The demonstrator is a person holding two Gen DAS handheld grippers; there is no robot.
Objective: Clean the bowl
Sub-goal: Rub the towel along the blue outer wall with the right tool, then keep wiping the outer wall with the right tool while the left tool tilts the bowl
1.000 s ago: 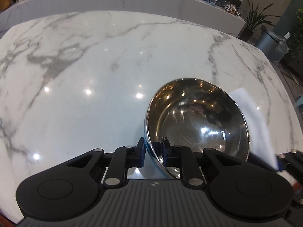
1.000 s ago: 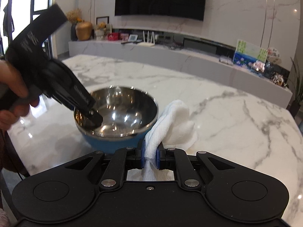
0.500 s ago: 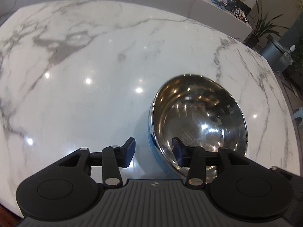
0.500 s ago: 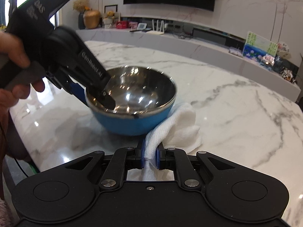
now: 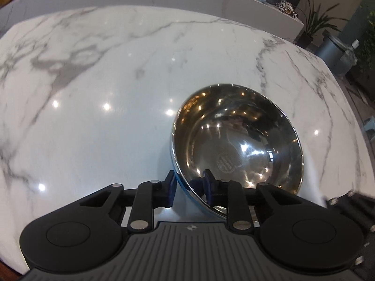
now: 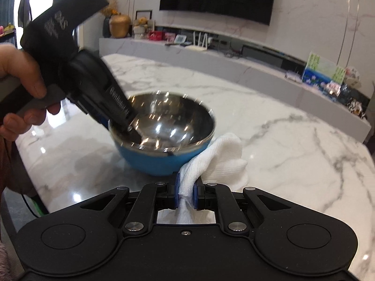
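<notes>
bowl (image 6: 161, 140) near tabletop (image 5: 117, 82) front edge, rim straddled by closing left claw (image 5: 187, 187).
cloth (image 6: 220, 161) clamped in right claw (image 6: 186, 193), touching bowl's right side; wipe path up over rim, leftward.

Two close wrist views, shared bowl (image 5: 236, 149)

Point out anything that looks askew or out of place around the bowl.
The bowl sits tilted on the marble table, not flat. The left gripper is closing on its near rim, one finger inside, one outside. The white cloth in the right gripper touches its blue outside. Nothing spilled or damaged.
</notes>
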